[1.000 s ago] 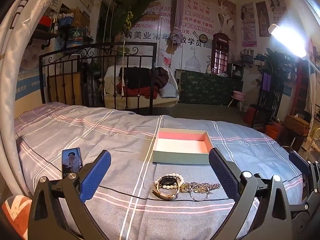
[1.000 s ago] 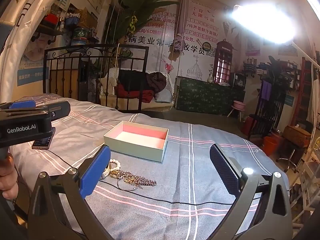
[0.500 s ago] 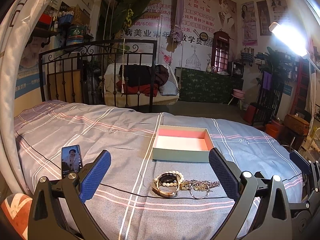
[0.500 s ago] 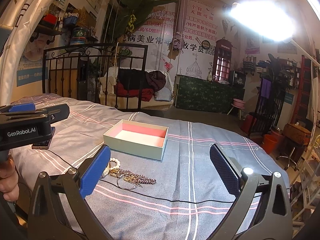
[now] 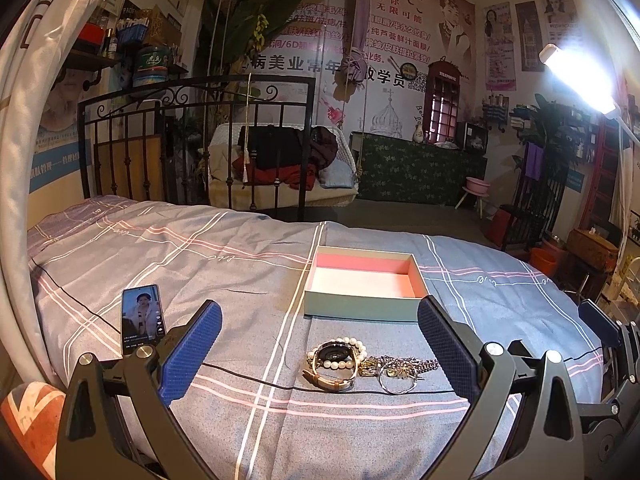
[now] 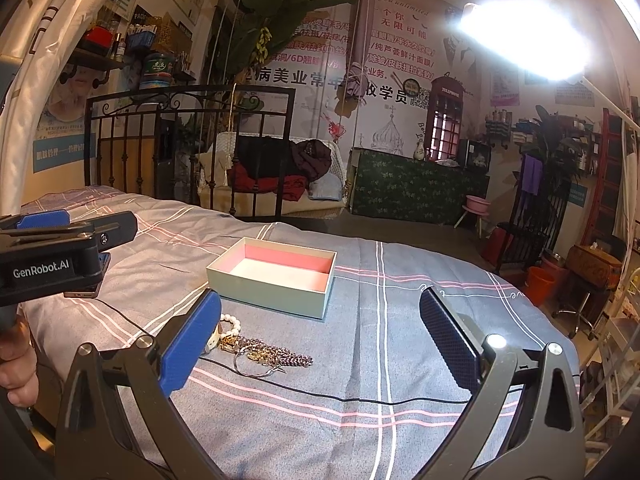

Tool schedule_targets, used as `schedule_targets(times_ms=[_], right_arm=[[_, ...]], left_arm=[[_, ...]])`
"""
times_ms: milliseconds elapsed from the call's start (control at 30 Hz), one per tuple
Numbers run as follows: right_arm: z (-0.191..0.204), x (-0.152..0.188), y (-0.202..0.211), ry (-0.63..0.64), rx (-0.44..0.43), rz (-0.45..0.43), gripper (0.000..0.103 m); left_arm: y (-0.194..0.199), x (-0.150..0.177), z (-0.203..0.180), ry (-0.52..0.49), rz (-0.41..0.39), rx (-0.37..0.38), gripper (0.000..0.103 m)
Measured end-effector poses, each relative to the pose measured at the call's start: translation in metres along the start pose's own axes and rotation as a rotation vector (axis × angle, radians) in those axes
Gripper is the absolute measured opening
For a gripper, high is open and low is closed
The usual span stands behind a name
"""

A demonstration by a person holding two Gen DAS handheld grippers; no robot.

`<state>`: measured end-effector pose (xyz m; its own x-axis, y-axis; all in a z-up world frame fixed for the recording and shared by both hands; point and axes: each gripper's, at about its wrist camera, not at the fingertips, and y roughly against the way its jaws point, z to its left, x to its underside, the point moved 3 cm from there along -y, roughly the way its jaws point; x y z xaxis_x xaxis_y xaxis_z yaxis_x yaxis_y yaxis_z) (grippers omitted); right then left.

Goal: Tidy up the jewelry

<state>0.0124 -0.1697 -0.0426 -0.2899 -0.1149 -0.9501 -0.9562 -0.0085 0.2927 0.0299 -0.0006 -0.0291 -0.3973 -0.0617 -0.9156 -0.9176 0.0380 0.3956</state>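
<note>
Grey-blue bedding with white and pink check lines covers a bed (image 5: 224, 264) that fills the lower half of both wrist views; a black iron bed frame (image 5: 192, 136) stands along its far edge. Toward the middle of the bed sits a shallow open box (image 5: 362, 307), pale green outside and pink inside, with nothing visible in it.

Two black grippers with blue-padded fingers hover above the near edge of the bed. The left gripper (image 5: 320, 350) has its fingers spread wide apart and holds nothing; in the right wrist view its body, marked GenRobot.AI, shows at the far left with the person's hand (image 6: 16, 364) below it. The right gripper (image 6: 320, 350) is likewise spread wide and holds nothing.

A smartphone (image 5: 142, 314) with a lit screen lies face up near the left edge of the bed, well apart from the box. A thin black cable (image 5: 256, 378) runs across the bedding on the near side of the jewelry.

On the near side of the box, close to it but not touching, lies a small cluster of jewelry: a wristwatch (image 5: 334, 364) with a dark face and tan strap, a white pearl bracelet (image 5: 356, 354) looped around it, a tangled metal chain (image 5: 416, 362) stretching to the right, and a thin silver ring-shaped bangle (image 5: 396, 376) resting against the chain.
</note>
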Motion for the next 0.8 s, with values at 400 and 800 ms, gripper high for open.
schedule_targets(times_ms=[400,800], right_arm=[[0.0003,0.0012,0.0001,-0.002,-0.005,0.01,0.097],[0.0008,0.0066,-0.0011,-0.004,-0.008,0.019,0.097]], left_arm=[[-0.0004,0.0009,-0.0002,-0.001,0.005,0.0,0.097],[-0.0009,0.006,0.0004,0.005,0.014,-0.001,0.097]])
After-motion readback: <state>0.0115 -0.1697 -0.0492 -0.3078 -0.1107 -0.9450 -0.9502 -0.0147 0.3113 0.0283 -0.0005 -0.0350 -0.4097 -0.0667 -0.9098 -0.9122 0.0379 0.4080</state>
